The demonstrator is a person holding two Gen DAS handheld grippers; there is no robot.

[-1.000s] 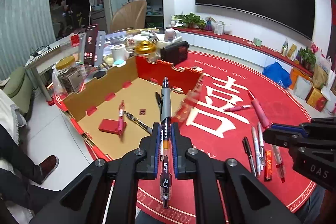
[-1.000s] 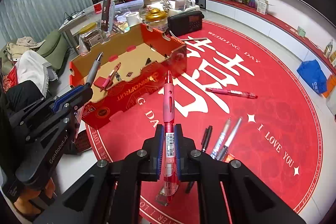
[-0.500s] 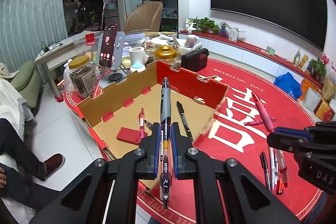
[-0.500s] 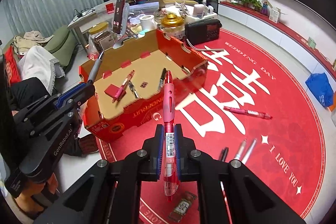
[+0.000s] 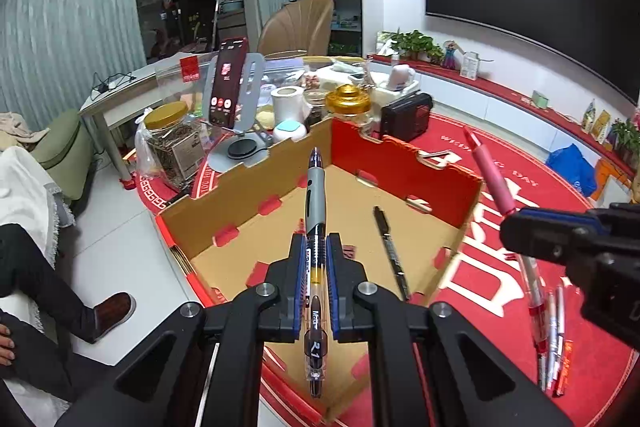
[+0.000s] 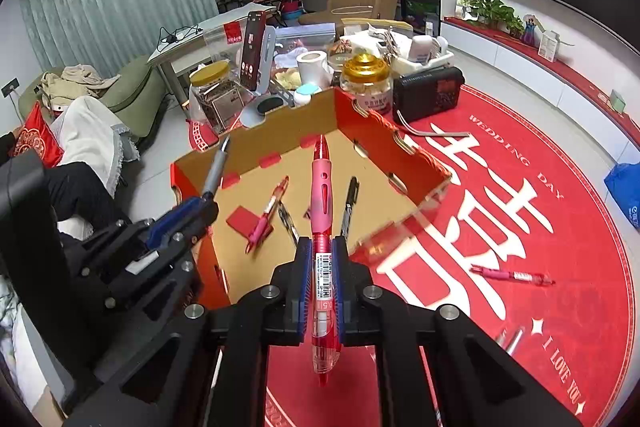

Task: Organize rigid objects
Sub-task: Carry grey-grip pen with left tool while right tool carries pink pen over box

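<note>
Pinching a grey pen [image 5: 315, 203] lengthwise, left gripper [image 5: 316, 259] hangs over the cardboard box [image 5: 404, 163]; right gripper [image 6: 321, 263] clamps a pink pen [image 6: 322, 195] above it too

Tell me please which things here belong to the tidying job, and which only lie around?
Job: grey pen in left gripper; pink pen in right gripper; cardboard box; loose pink pen on the rug.

Lying about: radio, gold-lidded jar, phone on stand, paper roll.
</note>
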